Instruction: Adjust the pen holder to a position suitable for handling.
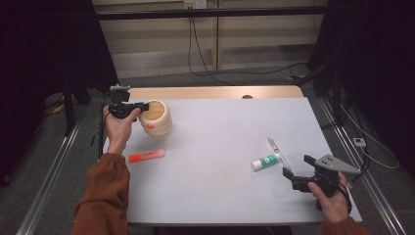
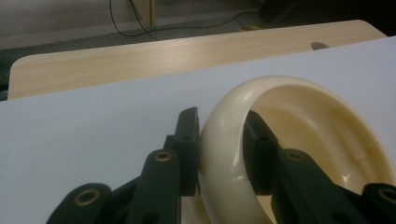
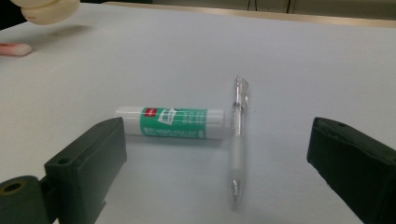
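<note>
A cream round pot [image 1: 155, 117] is at the table's far left, and my left gripper [image 1: 139, 106] is shut on its rim. In the left gripper view one jaw sits outside the pot's rim [image 2: 224, 140] and the other inside. The right gripper view has the pot [image 3: 46, 9] at top left, seemingly just off the table, with a shadow beneath. A green-and-white glue stick [image 1: 266, 161] [image 3: 170, 122] and a clear pen [image 1: 278, 151] [image 3: 238, 135] lie at the front right. My right gripper [image 1: 297, 165] [image 3: 219, 140] stands open just short of them, holding nothing.
An orange highlighter [image 1: 147, 156] [image 3: 14, 49] lies near the left edge, in front of the pot. The white table top [image 1: 220, 127] has a wooden strip [image 2: 140, 56] along its far edge. Metal rails run on the floor beside both sides.
</note>
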{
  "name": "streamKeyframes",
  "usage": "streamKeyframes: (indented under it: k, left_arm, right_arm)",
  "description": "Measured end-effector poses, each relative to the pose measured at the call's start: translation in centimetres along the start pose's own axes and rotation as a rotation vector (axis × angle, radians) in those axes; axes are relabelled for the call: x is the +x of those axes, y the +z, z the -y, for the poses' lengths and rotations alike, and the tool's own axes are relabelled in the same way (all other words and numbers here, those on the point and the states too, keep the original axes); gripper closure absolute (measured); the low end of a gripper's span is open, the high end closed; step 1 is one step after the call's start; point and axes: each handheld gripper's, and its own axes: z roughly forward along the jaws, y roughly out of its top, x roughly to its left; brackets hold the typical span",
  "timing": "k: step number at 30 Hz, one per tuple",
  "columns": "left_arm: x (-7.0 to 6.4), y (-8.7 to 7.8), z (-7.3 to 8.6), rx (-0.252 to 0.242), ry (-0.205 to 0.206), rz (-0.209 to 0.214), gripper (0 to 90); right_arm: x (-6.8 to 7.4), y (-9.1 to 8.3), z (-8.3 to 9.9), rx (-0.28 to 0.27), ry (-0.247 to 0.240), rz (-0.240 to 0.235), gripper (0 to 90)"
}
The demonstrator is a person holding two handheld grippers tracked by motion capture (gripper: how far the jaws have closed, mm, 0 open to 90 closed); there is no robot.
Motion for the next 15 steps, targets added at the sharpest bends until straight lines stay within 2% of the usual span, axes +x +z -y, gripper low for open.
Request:
streamKeyframes:
  k: [4, 10, 15]
  left_arm:
    - [-1.0, -0.5, 0.0, -0.002, 0.022, 0.015, 71.1]
    - [-2.7, -1.2, 0.3, -0.004, 0.013, 0.041, 71.5]
    - [-4.5, -1.7, 0.7, 0.004, 0.032, 0.06, 71.4]
  right_arm:
    - [0.1, 0.1, -0.1, 0.001, -0.002, -0.001, 4.5]
    - [0.1, 0.2, -0.1, 0.002, 0.004, -0.005, 4.5]
    - [0.1, 0.4, -0.1, 0.007, -0.002, -0.008, 4.5]
